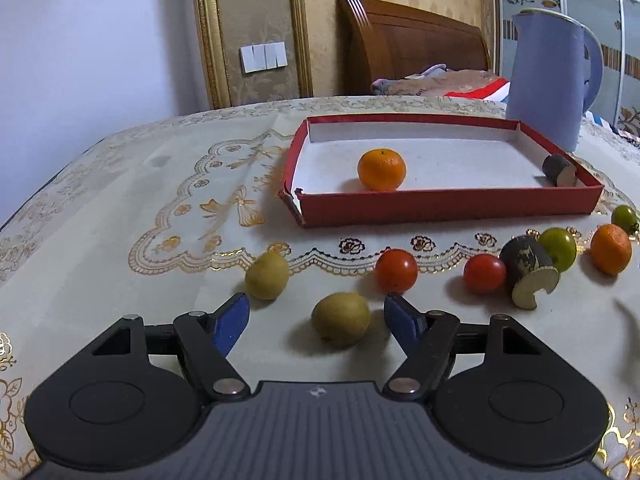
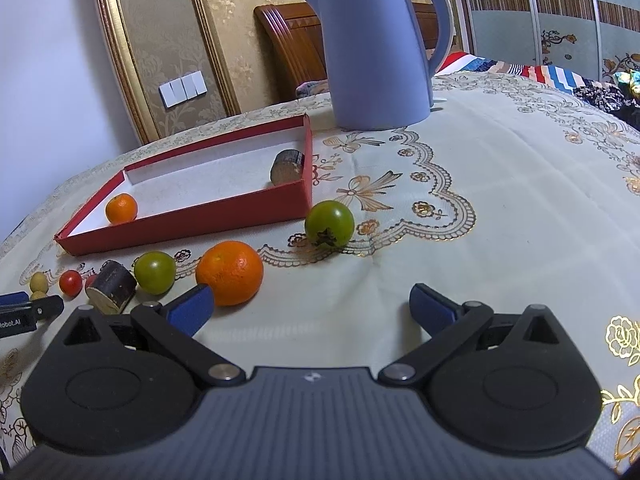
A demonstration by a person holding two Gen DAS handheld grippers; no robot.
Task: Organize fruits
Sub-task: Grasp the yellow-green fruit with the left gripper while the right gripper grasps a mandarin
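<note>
A red cardboard tray holds one orange and a dark sugarcane piece. In front of it a row of fruit lies on the cloth: two yellow-green fruits, two red tomatoes, a second sugarcane piece, green tomatoes and an orange. My left gripper is open, the nearer yellow-green fruit sitting between its blue pads without contact. My right gripper is open and empty, its left pad beside the orange. A green tomato lies ahead.
A tall blue kettle stands behind the tray's right end. The table wears a cream cloth with gold embroidery. A wooden headboard and bedding lie beyond the far edge. The left gripper's tip shows at the right wrist view's left edge.
</note>
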